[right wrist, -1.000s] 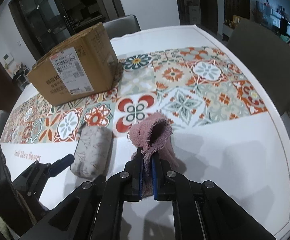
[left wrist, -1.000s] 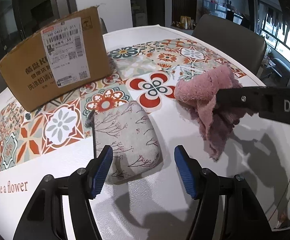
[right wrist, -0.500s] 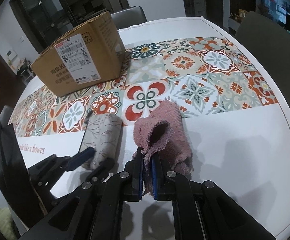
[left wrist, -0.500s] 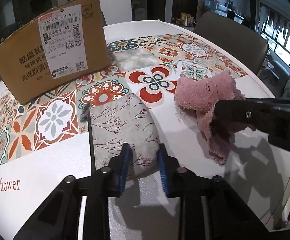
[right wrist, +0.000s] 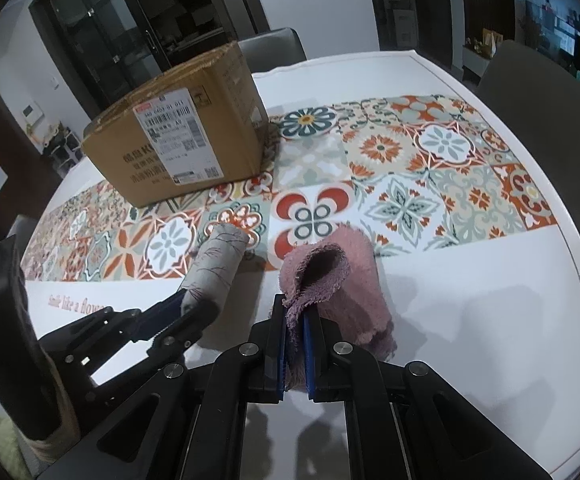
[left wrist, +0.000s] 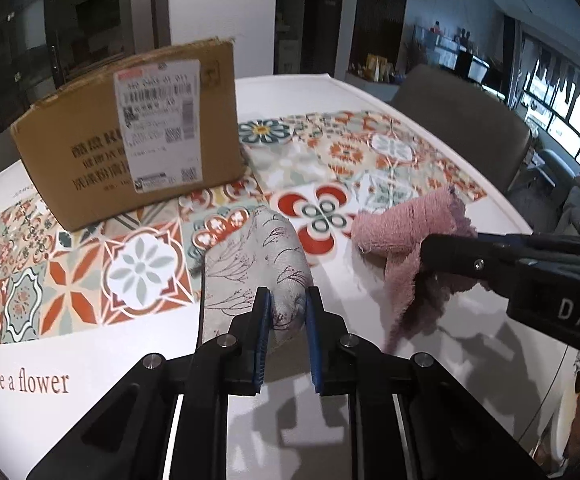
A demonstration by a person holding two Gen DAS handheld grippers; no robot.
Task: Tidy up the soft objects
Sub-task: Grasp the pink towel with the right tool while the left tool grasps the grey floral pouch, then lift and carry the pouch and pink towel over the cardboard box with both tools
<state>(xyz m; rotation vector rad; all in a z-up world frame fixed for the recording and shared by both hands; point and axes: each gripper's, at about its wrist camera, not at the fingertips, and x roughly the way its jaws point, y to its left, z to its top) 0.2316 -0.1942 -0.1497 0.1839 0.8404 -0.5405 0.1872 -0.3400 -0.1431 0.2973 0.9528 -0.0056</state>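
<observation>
A grey fabric pouch (left wrist: 257, 264) with a twig print is pinched at its near end by my left gripper (left wrist: 287, 320), which is shut on it and tilts it up off the table. The pouch also shows in the right wrist view (right wrist: 215, 268), with my left gripper (right wrist: 187, 310) at its lower end. My right gripper (right wrist: 297, 340) is shut on a pink towel (right wrist: 330, 276) and holds it bunched above the table. In the left wrist view the towel (left wrist: 406, 228) hangs from my right gripper (left wrist: 434, 248) at the right.
A cardboard box (right wrist: 181, 128) with a shipping label stands at the back left on the patterned table runner (right wrist: 410, 168). It also shows in the left wrist view (left wrist: 137, 132). Grey chairs (right wrist: 550, 120) stand around the white round table (right wrist: 490, 320).
My left gripper moved forward and closed on the pouch's near end, then raised it. My right gripper kept hold of the pink towel and moved slightly forward.
</observation>
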